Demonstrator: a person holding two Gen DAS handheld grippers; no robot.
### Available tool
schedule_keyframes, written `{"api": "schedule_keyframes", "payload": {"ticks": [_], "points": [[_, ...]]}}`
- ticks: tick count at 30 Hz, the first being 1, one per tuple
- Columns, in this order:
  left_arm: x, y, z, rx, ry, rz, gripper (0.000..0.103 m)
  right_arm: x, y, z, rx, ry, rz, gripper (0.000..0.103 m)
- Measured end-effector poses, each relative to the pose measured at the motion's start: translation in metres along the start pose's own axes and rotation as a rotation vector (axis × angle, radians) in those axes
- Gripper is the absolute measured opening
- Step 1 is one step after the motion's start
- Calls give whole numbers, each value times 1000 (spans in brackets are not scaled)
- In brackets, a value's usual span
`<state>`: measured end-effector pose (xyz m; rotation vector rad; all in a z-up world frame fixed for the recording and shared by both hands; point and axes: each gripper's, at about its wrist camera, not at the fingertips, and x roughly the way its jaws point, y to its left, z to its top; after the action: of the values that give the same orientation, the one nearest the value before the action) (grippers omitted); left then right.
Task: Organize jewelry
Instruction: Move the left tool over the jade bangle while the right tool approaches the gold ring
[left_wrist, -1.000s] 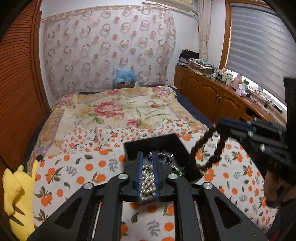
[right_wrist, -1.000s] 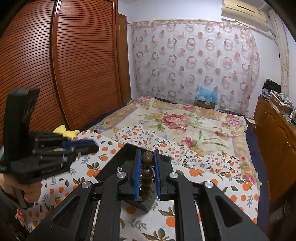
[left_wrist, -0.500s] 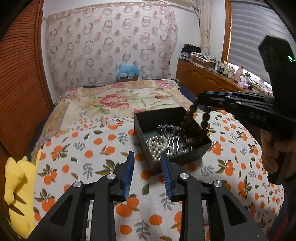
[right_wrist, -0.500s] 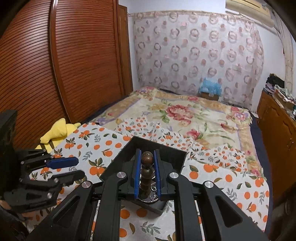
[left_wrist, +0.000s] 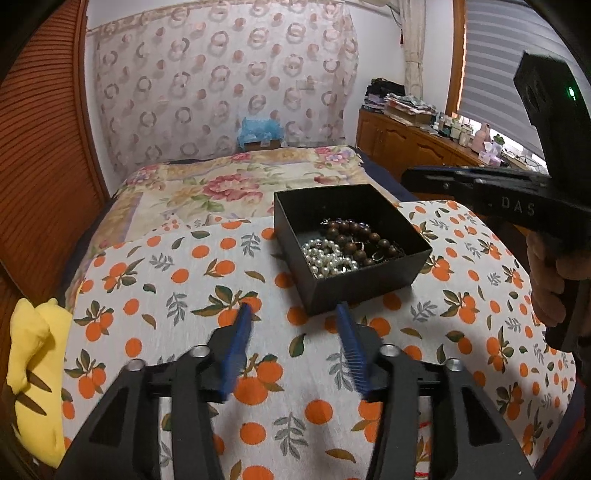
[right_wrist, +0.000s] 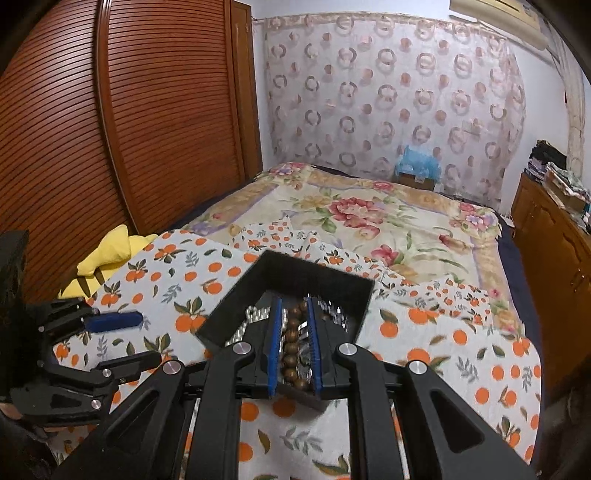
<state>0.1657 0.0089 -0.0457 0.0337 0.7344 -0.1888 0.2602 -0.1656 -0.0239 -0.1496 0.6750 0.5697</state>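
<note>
- While a person holds one gripper in each hand over a bed, a black open box (left_wrist: 369, 284) sits on an orange-print cloth (left_wrist: 177, 280) spread across the near part of the bed.
- Inside the box lie a white pearl strand (left_wrist: 325, 256) on the left and a brown wooden bead strand (left_wrist: 354, 236) just beside it, touching it, on the right and far side.
- Left gripper (left_wrist: 293, 314): its blue-padded fingers are spread wide with nothing between them, above the cloth just near of the box.
- Right gripper (right_wrist: 293, 314): its fingers are parted a little and reach down over the box; the wooden beads (right_wrist: 291, 343) show in the gap between the blue pads, but whether the pads touch them cannot be told.
- From the left wrist view, the right gripper's black body (left_wrist: 517, 199) hangs to the right of the box.
- A yellow plush toy (left_wrist: 33, 373) lies at the cloth's left edge, beside a slatted wooden wardrobe (right_wrist: 110, 110).
</note>
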Motion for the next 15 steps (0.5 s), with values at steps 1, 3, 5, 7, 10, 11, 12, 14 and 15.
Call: {"api": "schedule_keyframes", "payload": {"ticks": [1, 3, 5, 7, 10, 11, 12, 14, 15], "points": [[-2, -1, -1, 1, -5, -2, 55, -2, -1, -4, 6, 1, 3, 16], [-6, -4, -5, 6, -11, -5, 63, -9, 0, -15, 21, 10, 1, 16], [-9, -8, -8, 10, -23, -13, 77, -17, 1, -24, 30, 7, -3, 16], [-11, -13, -9, 20, -27, -15, 81, -28, 4, -34, 35, -2, 2, 16], [-14, -18, -12, 30, -25, -20, 83, -42, 10, -48, 29, -12, -5, 22], [-16, -20, -13, 34, -27, -25, 83, -46, 11, -51, 32, -15, -2, 27], [-17, -22, -14, 36, -28, -29, 83, -52, 11, -56, 41, -22, 5, 28], [-21, -26, -15, 40, -28, -39, 84, -60, 12, -62, 49, -30, 10, 28], [-23, -28, -16, 43, -29, -44, 84, -63, 13, -66, 51, -34, 8, 28]]}}
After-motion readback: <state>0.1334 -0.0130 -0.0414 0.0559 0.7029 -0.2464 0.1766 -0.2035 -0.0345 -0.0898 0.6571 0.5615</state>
